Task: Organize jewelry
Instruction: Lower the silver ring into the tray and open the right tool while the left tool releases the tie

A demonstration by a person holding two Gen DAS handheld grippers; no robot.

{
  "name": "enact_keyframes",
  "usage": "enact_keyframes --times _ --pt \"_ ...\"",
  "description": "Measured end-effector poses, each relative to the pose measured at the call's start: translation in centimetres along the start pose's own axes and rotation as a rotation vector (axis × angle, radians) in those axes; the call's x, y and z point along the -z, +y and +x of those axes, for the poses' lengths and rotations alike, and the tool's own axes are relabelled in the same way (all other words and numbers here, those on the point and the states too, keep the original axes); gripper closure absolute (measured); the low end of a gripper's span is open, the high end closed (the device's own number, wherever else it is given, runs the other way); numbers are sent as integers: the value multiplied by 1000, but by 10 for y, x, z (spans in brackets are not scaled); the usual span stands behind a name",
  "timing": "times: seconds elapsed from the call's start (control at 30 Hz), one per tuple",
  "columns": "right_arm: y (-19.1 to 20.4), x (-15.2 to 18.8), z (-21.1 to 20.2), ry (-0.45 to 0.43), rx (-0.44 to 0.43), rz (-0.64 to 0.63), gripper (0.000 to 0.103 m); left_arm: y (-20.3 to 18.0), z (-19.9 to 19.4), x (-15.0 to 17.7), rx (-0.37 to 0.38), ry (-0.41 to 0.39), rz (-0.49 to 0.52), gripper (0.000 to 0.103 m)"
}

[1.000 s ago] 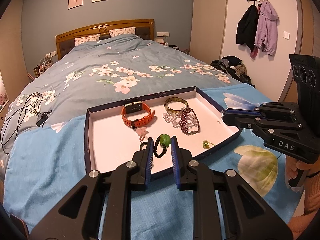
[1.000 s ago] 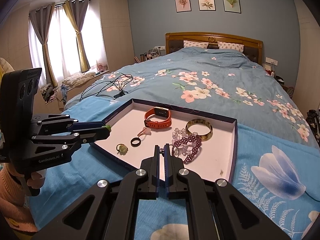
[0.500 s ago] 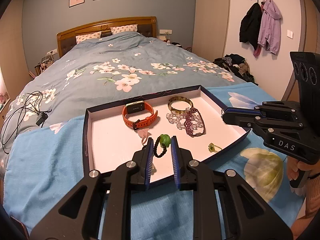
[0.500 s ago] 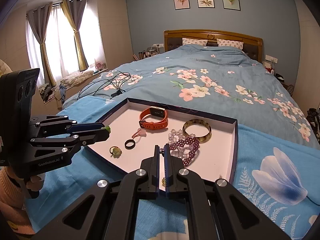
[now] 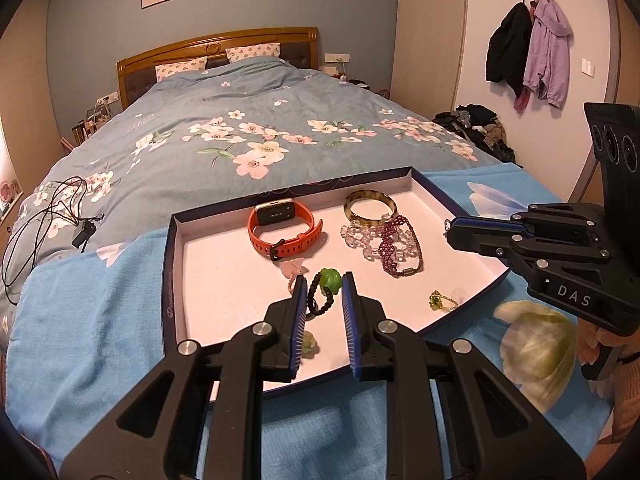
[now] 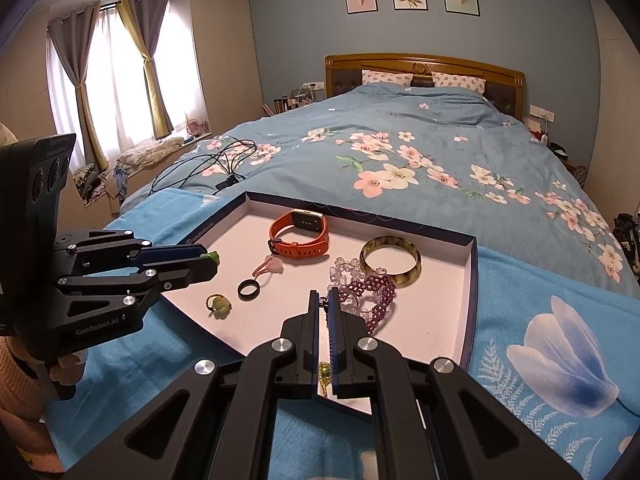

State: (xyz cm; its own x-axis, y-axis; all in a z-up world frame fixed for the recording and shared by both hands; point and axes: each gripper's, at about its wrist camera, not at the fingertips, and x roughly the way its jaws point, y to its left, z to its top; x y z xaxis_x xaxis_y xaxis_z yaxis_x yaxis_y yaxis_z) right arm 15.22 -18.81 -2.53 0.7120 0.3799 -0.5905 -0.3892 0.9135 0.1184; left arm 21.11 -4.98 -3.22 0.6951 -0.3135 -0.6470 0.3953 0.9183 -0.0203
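Note:
A dark-rimmed white tray (image 5: 172,272) lies on the bed. It holds an orange watch (image 5: 284,228), a mottled bangle (image 5: 370,204), a purple bead bracelet (image 5: 400,246), a clear bead bracelet (image 5: 356,236), a pink piece (image 5: 294,268), a gold-green ring (image 5: 440,301) and a green ring (image 6: 218,305). My left gripper (image 5: 325,286) is shut on a green bead with a black cord loop (image 5: 330,279), held above the tray. My right gripper (image 6: 324,298) is shut over the tray's near right edge (image 6: 474,280); something small and metallic shows at its tips (image 5: 447,224).
The tray rests on a light blue flowered blanket (image 5: 80,312) over a floral bedspread. Black cables (image 5: 48,216) lie at the left of the bed. A black ring (image 6: 249,291) lies in the tray. Coats hang on the right wall (image 5: 528,44).
Both grippers have drawn slightly nearer over the tray, so the tray looks larger and lower. The left gripper still holds the green bead cord. The jewelry has not moved.

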Motion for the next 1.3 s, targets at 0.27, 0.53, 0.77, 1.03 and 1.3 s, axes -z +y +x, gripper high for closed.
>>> enact_keyframes --times 0.27,0.53,0.77,1.03,1.3 --pt "-1 -1 9 18 1 -1 100 2 7 -1 -7 13 -9 85" --pt "-1 -2 15 26 6 -2 100 4 14 -3 -14 25 -17 85" --pt "-3 -1 20 35 13 -2 100 7 20 -5 -22 33 -24 85" --pt "-5 -1 28 54 25 4 100 9 28 -5 -32 50 -27 85" --pt "-6 -1 35 70 29 1 100 10 36 -4 -36 60 -32 85"
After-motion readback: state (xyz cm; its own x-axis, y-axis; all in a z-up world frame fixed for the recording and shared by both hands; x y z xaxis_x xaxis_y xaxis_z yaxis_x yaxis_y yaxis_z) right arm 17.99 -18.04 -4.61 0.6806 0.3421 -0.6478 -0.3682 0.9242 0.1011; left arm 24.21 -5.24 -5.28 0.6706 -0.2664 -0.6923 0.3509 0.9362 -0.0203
